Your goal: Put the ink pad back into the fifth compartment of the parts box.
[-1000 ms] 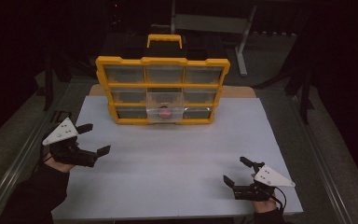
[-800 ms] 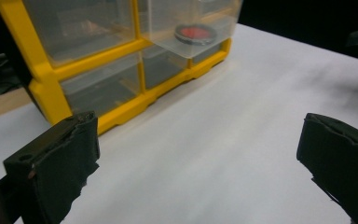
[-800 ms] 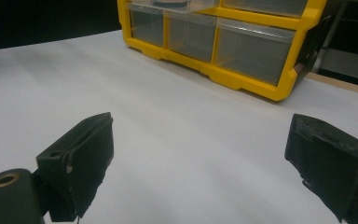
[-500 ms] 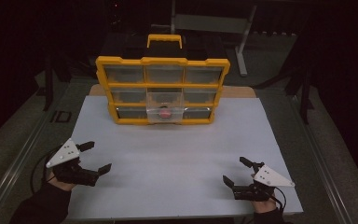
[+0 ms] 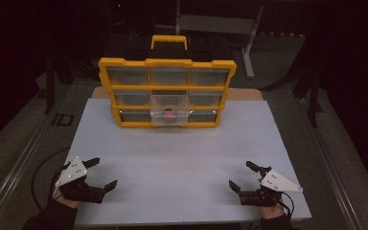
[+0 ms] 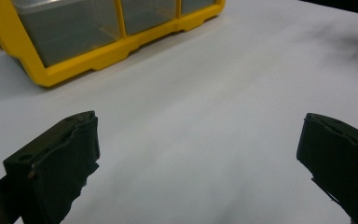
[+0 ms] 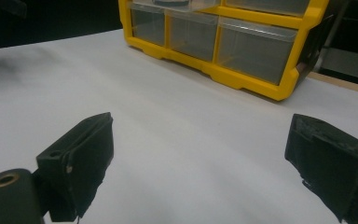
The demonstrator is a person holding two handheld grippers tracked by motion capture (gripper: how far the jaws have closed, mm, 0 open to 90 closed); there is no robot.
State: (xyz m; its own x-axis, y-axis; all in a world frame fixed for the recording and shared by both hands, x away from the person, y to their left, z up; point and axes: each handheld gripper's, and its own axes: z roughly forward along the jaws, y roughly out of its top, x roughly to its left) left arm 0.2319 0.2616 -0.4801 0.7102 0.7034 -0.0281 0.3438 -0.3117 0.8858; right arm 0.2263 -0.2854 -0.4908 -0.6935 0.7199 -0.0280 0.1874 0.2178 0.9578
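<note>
Pulled back toward the near edge, the left tool now sits at seven o'clock on the white counter, jaws wide and empty. At five o'clock the right tool rests, equally wide. Well apart at twelve o'clock stands the yellow drawer organizer, its red item in the protruding middle drawer.

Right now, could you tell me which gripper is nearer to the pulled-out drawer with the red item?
Neither clearly. The left gripper sits front-left of the drawer in the yellow organizer; the right gripper sits front-right, about equally far.
</note>
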